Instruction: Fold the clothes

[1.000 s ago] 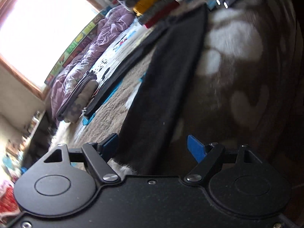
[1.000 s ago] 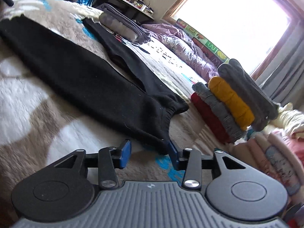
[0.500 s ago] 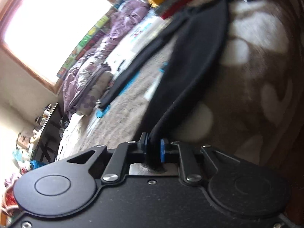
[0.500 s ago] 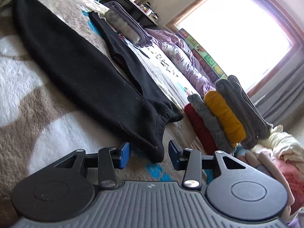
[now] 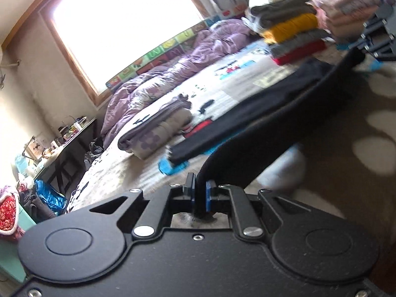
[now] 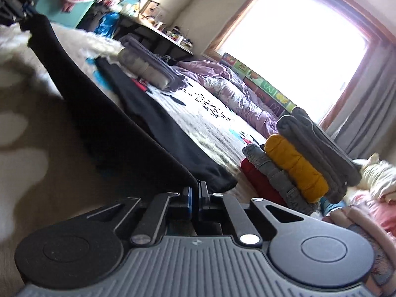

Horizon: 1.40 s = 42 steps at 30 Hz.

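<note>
A pair of black trousers (image 5: pixel 267 121) is stretched between my two grippers above a brown and white fleece blanket (image 5: pixel 358 133). My left gripper (image 5: pixel 200 195) is shut on the waist end of one leg. My right gripper (image 6: pixel 195 198) is shut on that leg's cuff end (image 6: pixel 138 136). The other leg (image 6: pixel 188 146) still lies flat on the bed beside the lifted one. The right gripper (image 5: pixel 376 42) shows at the far top right in the left wrist view, and the left gripper (image 6: pixel 17 7) at the top left in the right wrist view.
A stack of folded clothes in grey, yellow and red (image 6: pixel 297 163) stands at the bed's end, with pink and cream garments (image 6: pixel 371 198) beyond. A folded grey quilt (image 5: pixel 158 131) and a purple duvet (image 5: pixel 188 69) lie toward the window. A cluttered dark desk (image 5: pixel 61 146) stands by the wall.
Both grippers have gone from open to shut on the ends of one trouser leg and have lifted it off the blanket. The fabric now hangs taut between them.
</note>
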### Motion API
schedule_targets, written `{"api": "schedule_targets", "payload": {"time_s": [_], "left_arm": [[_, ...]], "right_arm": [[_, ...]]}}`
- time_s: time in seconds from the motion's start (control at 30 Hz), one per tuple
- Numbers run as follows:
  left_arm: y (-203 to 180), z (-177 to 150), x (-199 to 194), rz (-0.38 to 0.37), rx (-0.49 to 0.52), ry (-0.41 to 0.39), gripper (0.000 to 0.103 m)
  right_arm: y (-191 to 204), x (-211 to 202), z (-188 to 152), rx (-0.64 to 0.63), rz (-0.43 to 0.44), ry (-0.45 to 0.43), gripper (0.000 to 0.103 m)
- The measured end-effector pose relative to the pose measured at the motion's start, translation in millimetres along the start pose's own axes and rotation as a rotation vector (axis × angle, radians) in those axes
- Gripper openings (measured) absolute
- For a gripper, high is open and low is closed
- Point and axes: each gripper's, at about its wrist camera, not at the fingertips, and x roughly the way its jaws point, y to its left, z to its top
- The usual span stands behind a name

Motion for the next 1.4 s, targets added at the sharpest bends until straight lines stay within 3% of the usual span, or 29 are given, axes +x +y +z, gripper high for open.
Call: {"api": "schedule_targets", "payload": {"time_s": [0.33, 0.57, 1.0, 1.23, 1.4], "left_arm": [[32, 32, 62, 0.008, -0.059, -0.027, 0.007], [46, 39, 115, -0.031, -0.11, 0.032, 0.006], [74, 46, 193, -0.157, -0.234, 0.127, 0.006], [91, 37, 221, -0.252, -0.357, 0.158, 0.006], [106, 31, 237, -0.316, -0.512, 0.167, 0.007]], "right_arm": [[-33, 53, 20, 0.152, -0.053, -0.012, 0.005], [-46, 89, 35, 0.212, -0.065, 0.031, 0.005], [-59, 160, 42, 0.233, -0.011, 0.172, 0.005], [-62, 176, 39, 0.272, 0.021, 0.209, 0.006], [-67, 182, 31, 0.35, 0.047, 0.221, 0.008]]}}
